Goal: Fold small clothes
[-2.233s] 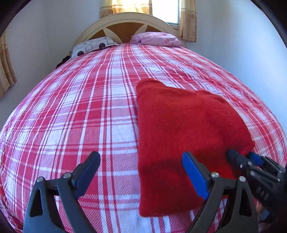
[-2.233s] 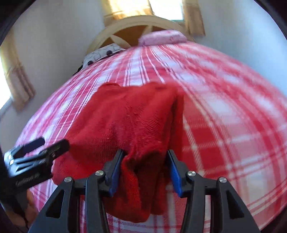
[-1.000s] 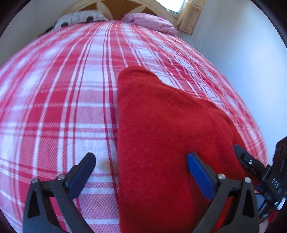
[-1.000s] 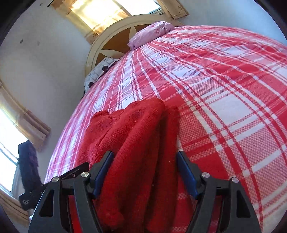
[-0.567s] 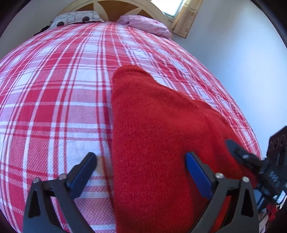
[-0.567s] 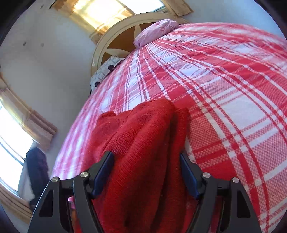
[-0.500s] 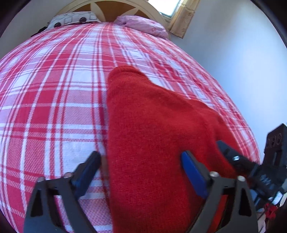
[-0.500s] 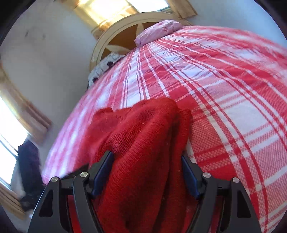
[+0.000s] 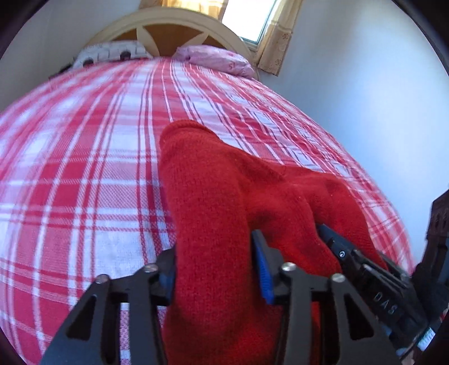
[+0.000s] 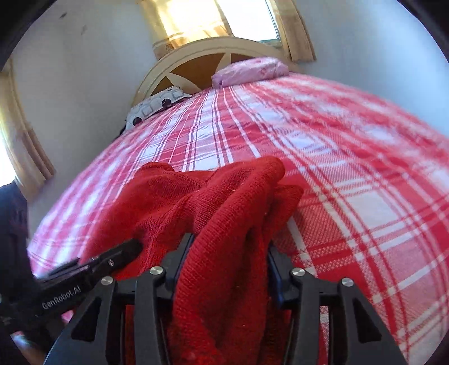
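Red knitted garment point(image 9: 224, 196): bunched on the plaid bed cover, toward the bed's near edge and right of the bed's midline; near hem raised off the cover, far end resting on it.
Bed point(image 9: 84, 168): red-and-white plaid cover fills most of both views; garment is the only item on its middle.
Headboard point(image 9: 174, 31): cream, arched, with wooden panels, at the bed's far edge.
Pillows: patterned white pillow point(image 9: 112, 52) at the far left corner, pink pillow point(image 9: 216, 59) at the far right corner, both against the headboard.
Window point(image 10: 224, 19): above the headboard, yellow curtains point(image 10: 179, 25) on both sides.
Left gripper point(image 9: 216, 278): jaws clamped on the garment's near left fold, blue pads pressed into the knit.
Right gripper point(image 10: 227, 269): jaws clamped on a thick gather of the garment's near right side; just beside the left gripper, the two not touching.
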Action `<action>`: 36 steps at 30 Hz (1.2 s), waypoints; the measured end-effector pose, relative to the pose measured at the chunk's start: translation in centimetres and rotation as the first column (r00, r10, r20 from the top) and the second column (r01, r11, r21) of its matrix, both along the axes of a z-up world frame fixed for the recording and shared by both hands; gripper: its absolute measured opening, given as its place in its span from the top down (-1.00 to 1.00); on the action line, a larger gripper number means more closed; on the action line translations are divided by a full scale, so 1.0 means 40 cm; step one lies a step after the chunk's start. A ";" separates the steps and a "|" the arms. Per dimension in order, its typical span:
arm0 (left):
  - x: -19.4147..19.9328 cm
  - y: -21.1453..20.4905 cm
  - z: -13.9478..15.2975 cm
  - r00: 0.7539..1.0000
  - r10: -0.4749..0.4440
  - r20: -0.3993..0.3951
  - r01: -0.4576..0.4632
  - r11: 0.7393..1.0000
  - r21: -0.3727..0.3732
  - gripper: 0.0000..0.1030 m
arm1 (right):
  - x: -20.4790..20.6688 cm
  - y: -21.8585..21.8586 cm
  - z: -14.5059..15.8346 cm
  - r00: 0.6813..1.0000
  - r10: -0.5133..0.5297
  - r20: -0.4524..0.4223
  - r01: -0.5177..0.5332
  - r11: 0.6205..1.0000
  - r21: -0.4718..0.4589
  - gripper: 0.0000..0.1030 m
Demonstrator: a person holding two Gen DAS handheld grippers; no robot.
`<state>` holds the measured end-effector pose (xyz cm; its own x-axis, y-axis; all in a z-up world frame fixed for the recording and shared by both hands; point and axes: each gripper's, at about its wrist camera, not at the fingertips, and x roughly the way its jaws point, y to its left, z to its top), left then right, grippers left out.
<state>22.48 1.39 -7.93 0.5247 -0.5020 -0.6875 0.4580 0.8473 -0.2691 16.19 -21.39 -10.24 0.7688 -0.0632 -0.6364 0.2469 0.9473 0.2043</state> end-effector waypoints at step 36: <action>0.018 0.080 -0.016 0.997 0.053 -0.060 -0.053 0.999 -0.004 -0.11 | 0.003 -0.075 -0.037 0.994 0.107 -0.008 -0.098 0.935 0.342 -0.17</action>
<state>23.22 4.59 -8.57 0.5087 -0.4783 -0.7158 0.3956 0.8684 -0.2991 16.30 -24.38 -11.71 0.7425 0.2391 -0.6257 0.1619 0.8423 0.5141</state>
